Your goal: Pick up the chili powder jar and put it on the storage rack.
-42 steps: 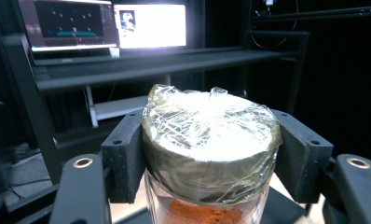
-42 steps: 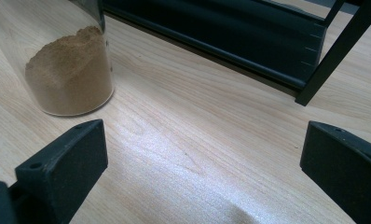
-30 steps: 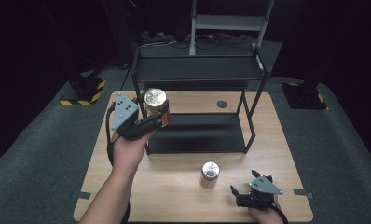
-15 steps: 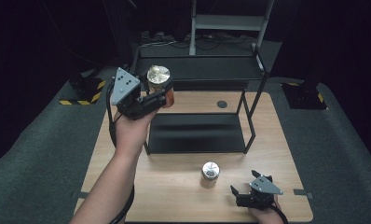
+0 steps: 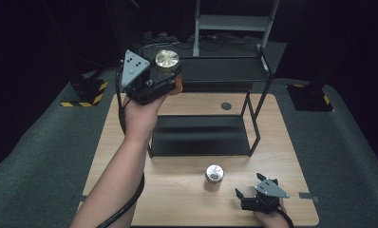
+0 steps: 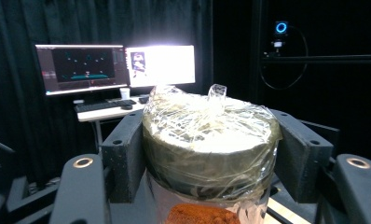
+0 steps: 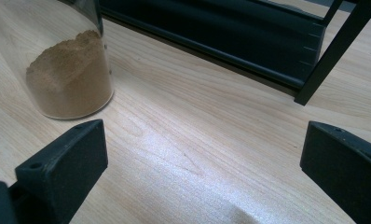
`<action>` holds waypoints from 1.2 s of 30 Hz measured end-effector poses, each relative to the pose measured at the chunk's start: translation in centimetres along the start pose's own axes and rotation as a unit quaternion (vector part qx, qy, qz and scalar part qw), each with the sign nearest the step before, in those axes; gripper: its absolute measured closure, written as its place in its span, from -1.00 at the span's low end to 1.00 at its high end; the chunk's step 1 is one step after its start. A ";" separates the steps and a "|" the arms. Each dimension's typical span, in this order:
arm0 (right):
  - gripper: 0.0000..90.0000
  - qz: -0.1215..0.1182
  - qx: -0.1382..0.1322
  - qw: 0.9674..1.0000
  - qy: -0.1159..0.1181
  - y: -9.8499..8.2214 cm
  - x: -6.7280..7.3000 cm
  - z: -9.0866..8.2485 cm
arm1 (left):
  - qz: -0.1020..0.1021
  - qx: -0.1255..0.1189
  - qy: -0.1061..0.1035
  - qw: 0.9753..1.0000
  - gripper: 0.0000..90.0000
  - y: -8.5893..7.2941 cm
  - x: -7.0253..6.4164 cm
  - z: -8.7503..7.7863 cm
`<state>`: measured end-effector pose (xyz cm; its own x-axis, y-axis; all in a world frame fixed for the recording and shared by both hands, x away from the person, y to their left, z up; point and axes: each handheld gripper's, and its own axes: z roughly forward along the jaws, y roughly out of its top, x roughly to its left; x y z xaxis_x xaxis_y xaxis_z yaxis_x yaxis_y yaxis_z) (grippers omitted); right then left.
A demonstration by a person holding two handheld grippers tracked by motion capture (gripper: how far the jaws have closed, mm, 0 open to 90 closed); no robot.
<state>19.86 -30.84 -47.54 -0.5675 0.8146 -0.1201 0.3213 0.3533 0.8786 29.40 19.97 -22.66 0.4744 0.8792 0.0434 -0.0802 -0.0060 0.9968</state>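
Observation:
My left gripper [image 5: 170, 76] is shut on a clear spice jar [image 5: 167, 64] with a silver lid and orange-red powder, held high beside the top left of the black two-tier rack [image 5: 203, 142]. In the left gripper view the jar [image 6: 209, 149] stands upright between the jaws, its lid wrapped in crinkled plastic film. A second jar [image 5: 214, 175] with a silver lid stands on the wooden table [image 5: 177, 204] in front of the rack. My right gripper [image 5: 240, 196] rests open at the table's front right, just right of that jar. The right gripper view shows that jar [image 7: 69, 70] holding brown powder, left of the open jaws.
The rack's lower shelf [image 5: 201, 135] is dark and bare; its front right leg [image 7: 335, 51] stands close ahead of my right gripper. A small dark disc [image 5: 226, 106] lies on the table behind the rack. Monitors [image 6: 116, 67] on a desk glow in the background.
My left hand has lifted the orange-powder jar up and away from me, from table height to the level of the rack's top. The right gripper and the second jar have stayed put.

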 end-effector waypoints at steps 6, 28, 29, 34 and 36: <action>-1.00 -0.002 0.000 1.000 0.001 0.0 0.0 0.0 | 0.006 -0.003 0.007 1.000 -0.23 0.3 0.1 1.7; -1.00 -0.005 -0.002 1.000 0.001 -0.1 0.1 -0.1 | 0.008 0.007 0.042 0.999 -0.23 -0.6 -0.5 6.5; -1.00 -0.005 -0.003 1.000 0.002 -0.1 0.1 -0.1 | 0.008 0.008 0.042 0.999 -0.23 -0.6 -0.5 6.6; -1.00 -0.013 -0.004 1.000 0.002 -0.1 0.2 -0.1 | -0.006 0.005 0.050 0.999 -0.23 -1.0 -0.6 7.1; -1.00 -0.016 -0.004 1.000 0.002 -0.1 0.3 -0.1 | -0.003 0.008 0.052 0.999 -0.23 -1.0 -0.7 7.4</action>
<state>19.57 -30.70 -47.65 -0.5801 0.8012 -0.1470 0.2963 0.3757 0.8781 35.63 15.87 -23.21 0.3819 0.9237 0.0307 -0.0637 -0.0068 0.9979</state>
